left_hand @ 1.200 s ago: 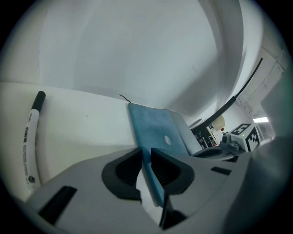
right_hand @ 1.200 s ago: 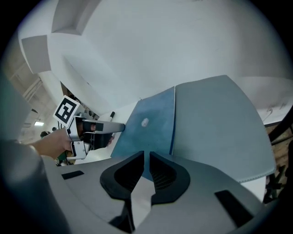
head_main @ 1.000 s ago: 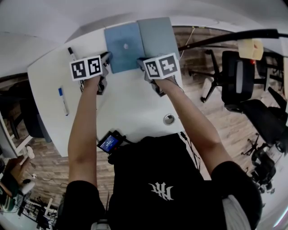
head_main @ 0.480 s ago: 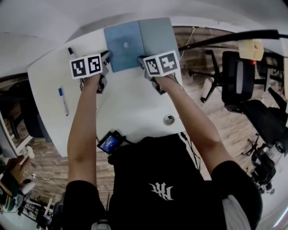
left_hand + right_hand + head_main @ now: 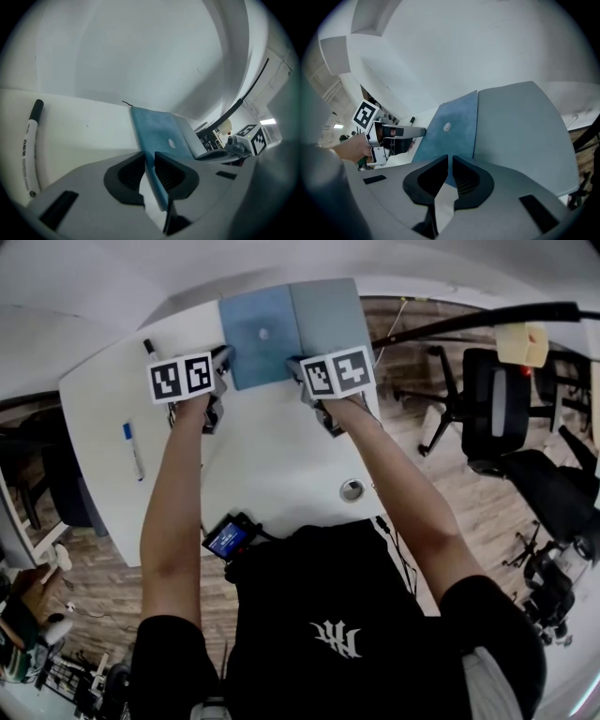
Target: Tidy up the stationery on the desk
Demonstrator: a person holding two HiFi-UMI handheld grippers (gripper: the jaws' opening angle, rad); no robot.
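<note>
Blue notebook (image 5: 255, 352) lies open at the desk's (image 5: 272, 456) far edge; left gripper (image 5: 149, 158) clamps its left edge, right gripper (image 5: 450, 161) pinches its near edge by the spine.

a black office chair (image 5: 492, 404) stands on the wood floor (image 5: 469, 507), a small blue-lit screen (image 5: 228, 540) well apart from it.

The head view looks steeply down from above the person onto the white tabletop (image 5: 272, 456). Both gripper views sit low and close, looking along their jaws across it. All three share the blue notebook (image 5: 291, 329). The left gripper view also catches the right gripper (image 5: 202, 156), and the right gripper view catches the left gripper (image 5: 421, 132).
</note>
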